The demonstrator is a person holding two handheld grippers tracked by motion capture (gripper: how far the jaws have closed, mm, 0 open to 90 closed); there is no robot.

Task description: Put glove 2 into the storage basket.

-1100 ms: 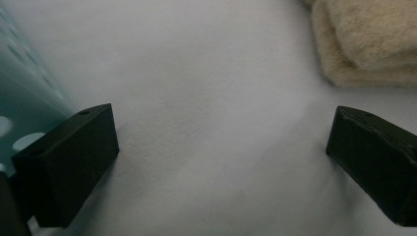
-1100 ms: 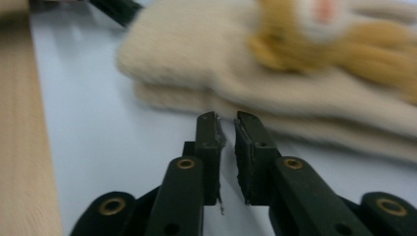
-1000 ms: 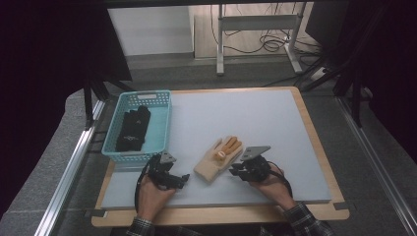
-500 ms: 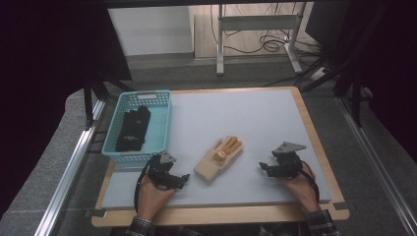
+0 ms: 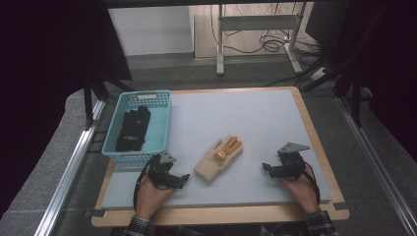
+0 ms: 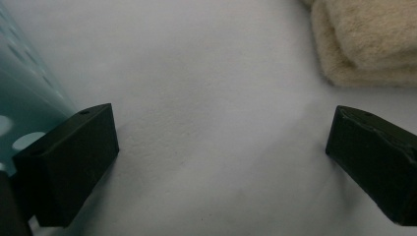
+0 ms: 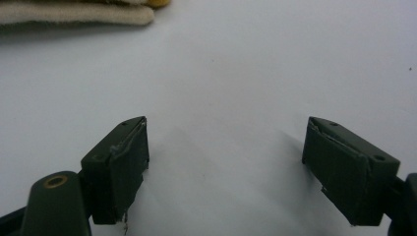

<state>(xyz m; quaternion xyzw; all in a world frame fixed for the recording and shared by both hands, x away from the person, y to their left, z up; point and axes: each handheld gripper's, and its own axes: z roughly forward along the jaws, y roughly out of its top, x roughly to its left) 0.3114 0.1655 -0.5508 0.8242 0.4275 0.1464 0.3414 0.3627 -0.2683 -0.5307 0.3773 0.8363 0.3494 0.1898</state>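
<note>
Left gripper (image 5: 183, 178) rests low on the grey mat (image 5: 255, 118) near the front edge, jaws spread wide with nothing between them; the left gripper view shows bare mat in the gap. Right gripper (image 5: 266, 168) also sits on the mat, jaws equally wide apart and empty, bare mat between them in the right gripper view. Between the two grippers lies the cream glove (image 5: 219, 158) with orange fingertips, flat on the mat, fingers pointing away from the person; it sits near the left gripper and well apart from the right one, touching neither. The blue basket (image 5: 162, 129) stands just behind the left gripper at the mat's left edge, holding a black glove (image 5: 133, 129); its wall shows at the left of the left gripper view. Nothing lies between either gripper and the cream glove. Compared with one second ago, the right gripper has moved away from the glove's side toward the right edge of the mat; left gripper, glove and basket unchanged. The cream glove is cut off at the top edge in both gripper views. The black glove's shape is hard to make out.
</note>
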